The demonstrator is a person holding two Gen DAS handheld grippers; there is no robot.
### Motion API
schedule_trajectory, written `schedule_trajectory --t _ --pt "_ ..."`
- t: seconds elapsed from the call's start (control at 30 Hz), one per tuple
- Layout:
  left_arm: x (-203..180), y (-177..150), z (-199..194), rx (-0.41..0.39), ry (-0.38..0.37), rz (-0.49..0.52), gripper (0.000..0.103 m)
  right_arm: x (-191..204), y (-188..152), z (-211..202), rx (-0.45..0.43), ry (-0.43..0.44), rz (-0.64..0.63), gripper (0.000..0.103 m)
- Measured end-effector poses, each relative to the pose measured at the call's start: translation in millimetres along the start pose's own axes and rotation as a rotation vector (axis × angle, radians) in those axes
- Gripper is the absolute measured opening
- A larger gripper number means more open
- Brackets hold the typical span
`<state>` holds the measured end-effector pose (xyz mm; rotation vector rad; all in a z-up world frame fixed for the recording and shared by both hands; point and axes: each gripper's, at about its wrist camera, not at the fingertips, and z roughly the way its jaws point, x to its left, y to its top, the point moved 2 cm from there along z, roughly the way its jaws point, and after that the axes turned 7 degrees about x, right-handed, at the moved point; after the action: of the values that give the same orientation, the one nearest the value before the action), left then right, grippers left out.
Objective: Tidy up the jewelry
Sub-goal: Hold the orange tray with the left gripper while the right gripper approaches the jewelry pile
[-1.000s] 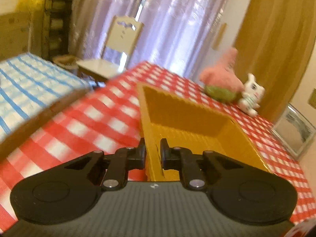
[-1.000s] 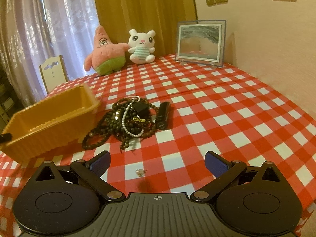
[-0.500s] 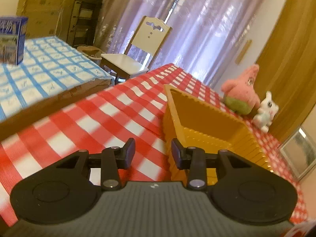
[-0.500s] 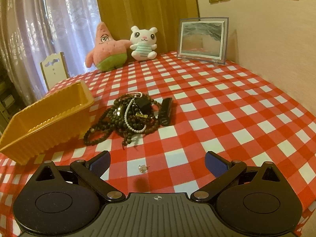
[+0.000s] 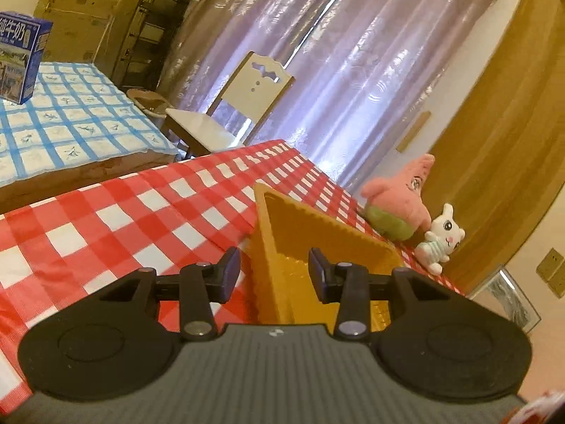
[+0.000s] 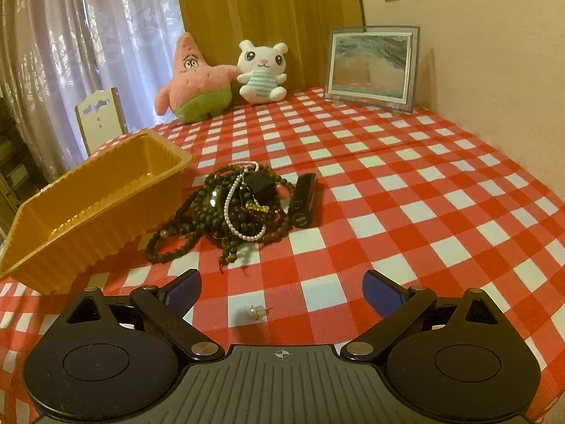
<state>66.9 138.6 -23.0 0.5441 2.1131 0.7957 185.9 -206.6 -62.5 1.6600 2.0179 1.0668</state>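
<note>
Red checked tablecloth [image 6: 388, 183], bead tangle [image 6: 233, 208] beyond wide right tongs [image 6: 281, 291], yellow tray [image 5: 282, 247] corner between just-opened, empty left tongs [image 5: 274, 272]

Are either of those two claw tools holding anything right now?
Nothing is held. The left gripper has just been opening; the yellow tray corner sits between its fingers, unpinched. The right gripper is open above a small earring.

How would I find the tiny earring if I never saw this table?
Start at the red-checked tablecloth and find the tangled pile of dark beads beside the yellow tray. Come nearer from the pile: the earring lies alone on a white square, a single pale pearl on a thin post, apart from everything else.
</note>
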Motion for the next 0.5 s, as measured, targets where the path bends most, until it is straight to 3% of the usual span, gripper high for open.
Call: schedule_trajectory --t 0.17,0.23,0.27,0.4,0.5 --pt "-10 -18 12 0.059 0.030 0.078 0.035 -2 0 -3 -0.006 -0.002 0.003 0.098" --pt "-12 -18 18 0.071 0.026 0.104 0.014 -3 0 -3 -0.007 -0.001 0.003 0.098" --pt "-11 -16 21 0.076 0.019 0.107 0.012 -3 0 -3 -0.007 -0.001 0.003 0.098" --pt "5 11 32 0.052 0.039 0.094 0.010 -3 0 -3 -0.007 -0.001 0.002 0.098" --pt "27 39 45 0.060 0.052 0.057 0.014 -3 0 -3 -0.007 0.002 0.005 0.098"
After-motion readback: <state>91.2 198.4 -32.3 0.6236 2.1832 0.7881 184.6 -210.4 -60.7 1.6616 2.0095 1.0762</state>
